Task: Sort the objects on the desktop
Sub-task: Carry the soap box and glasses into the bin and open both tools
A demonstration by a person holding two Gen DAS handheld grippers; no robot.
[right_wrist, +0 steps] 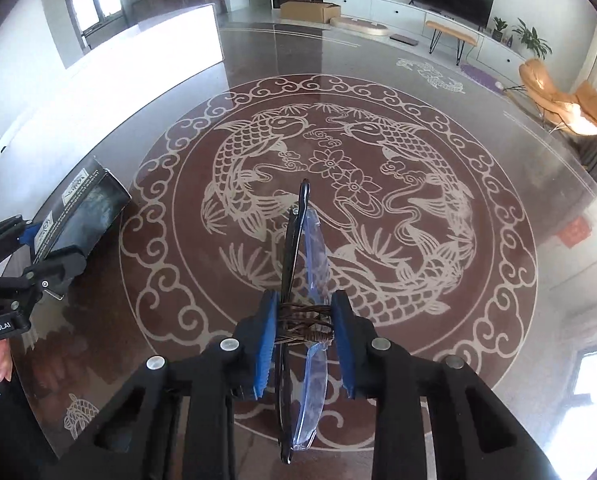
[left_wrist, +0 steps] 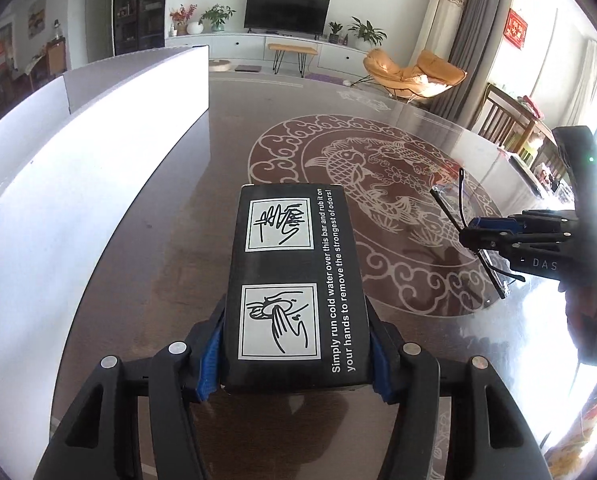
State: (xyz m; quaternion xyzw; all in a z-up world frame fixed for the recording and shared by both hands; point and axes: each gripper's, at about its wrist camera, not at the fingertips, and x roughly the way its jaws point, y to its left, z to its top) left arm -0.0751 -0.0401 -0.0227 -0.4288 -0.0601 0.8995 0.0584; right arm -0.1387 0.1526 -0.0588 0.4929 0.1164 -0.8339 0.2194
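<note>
Jaws: your left gripper clamps the black box; right gripper pinches folded glasses, both above the table. Thin frame may twist free if you tilt.

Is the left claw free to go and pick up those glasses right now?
Probably not. The left claw is already clamped on a black box, so it has no room for anything else, and the glasses are gripped by the right claw, held above the glass table.
</note>
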